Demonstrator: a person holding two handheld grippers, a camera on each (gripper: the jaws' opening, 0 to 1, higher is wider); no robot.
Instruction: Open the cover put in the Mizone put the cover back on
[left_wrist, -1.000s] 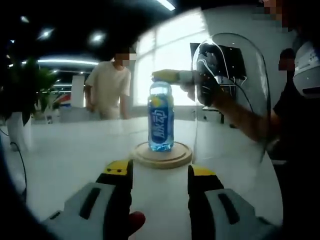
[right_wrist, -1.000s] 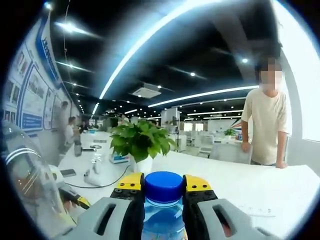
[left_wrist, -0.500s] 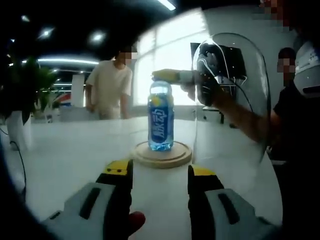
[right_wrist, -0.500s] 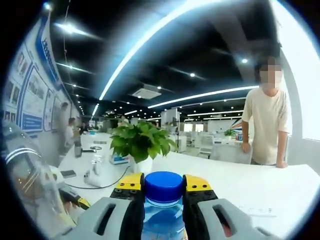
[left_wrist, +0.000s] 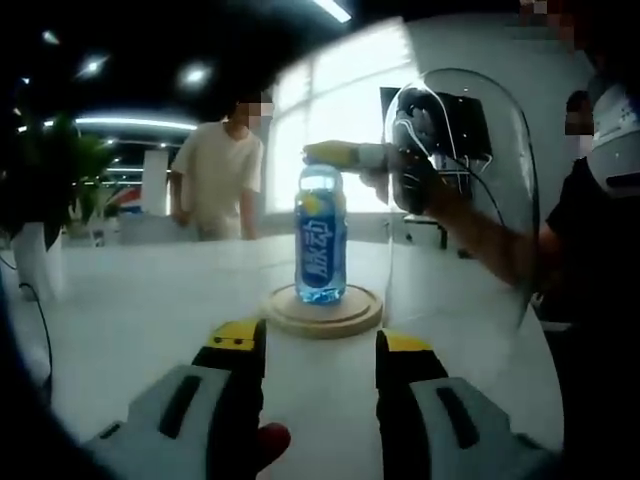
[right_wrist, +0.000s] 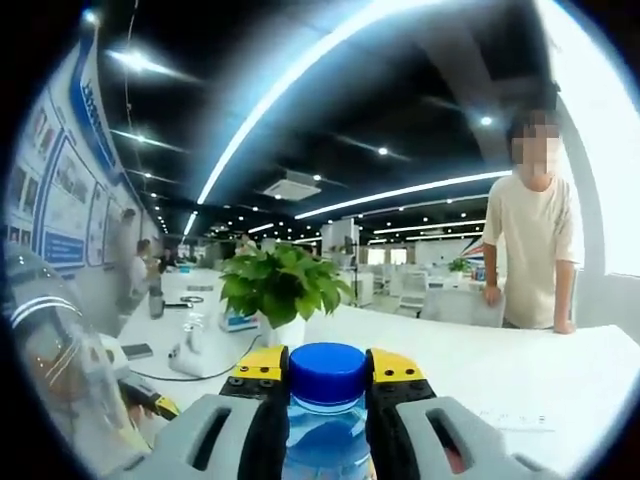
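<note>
A blue Mizone bottle (left_wrist: 321, 245) stands upright on a round wooden base (left_wrist: 325, 315) in the middle of the left gripper view. My right gripper (left_wrist: 325, 153) reaches in from the right and grips the bottle's top. In the right gripper view its jaws are shut around the blue cap (right_wrist: 327, 370). The clear dome cover (left_wrist: 470, 230) stands off the base, just right of the bottle, and its curved wall also shows at the left (right_wrist: 45, 350). My left gripper (left_wrist: 320, 355) hovers in front of the base, open and holding nothing.
The white table (left_wrist: 130, 300) stretches wide around the base. A person in a pale shirt (left_wrist: 220, 175) stands at its far side. A potted green plant (right_wrist: 280, 285) and a cable with small devices (right_wrist: 190, 350) sit further along the table.
</note>
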